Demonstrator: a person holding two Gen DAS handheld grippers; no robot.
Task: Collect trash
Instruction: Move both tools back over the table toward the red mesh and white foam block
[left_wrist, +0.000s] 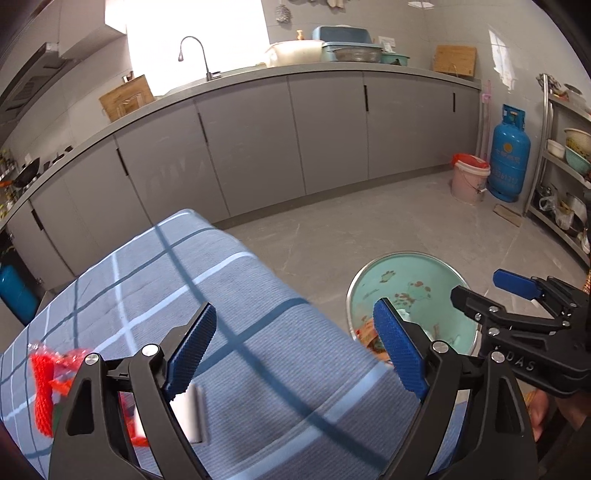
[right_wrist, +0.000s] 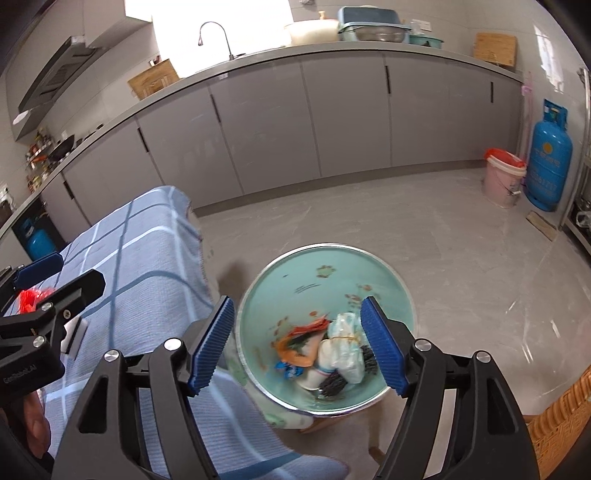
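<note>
Woven cloth tablecloth (left_wrist: 236, 332), glossy metal-rimmed bin (right_wrist: 325, 273), matt floor (right_wrist: 424, 236).

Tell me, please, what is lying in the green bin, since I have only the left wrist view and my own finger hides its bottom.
Observer: A white bundle tied with a rubber band lies at the bottom of the bin, beside an orange wrapper.
Operator: Thank you. Is the right gripper carrying anything?
Observer: No, it is above the bin with its jaws open and nothing between them.
Operator: Is the bin nearly full?
Observer: No, the pieces cover only its bottom; the wall above them is bare.
</note>
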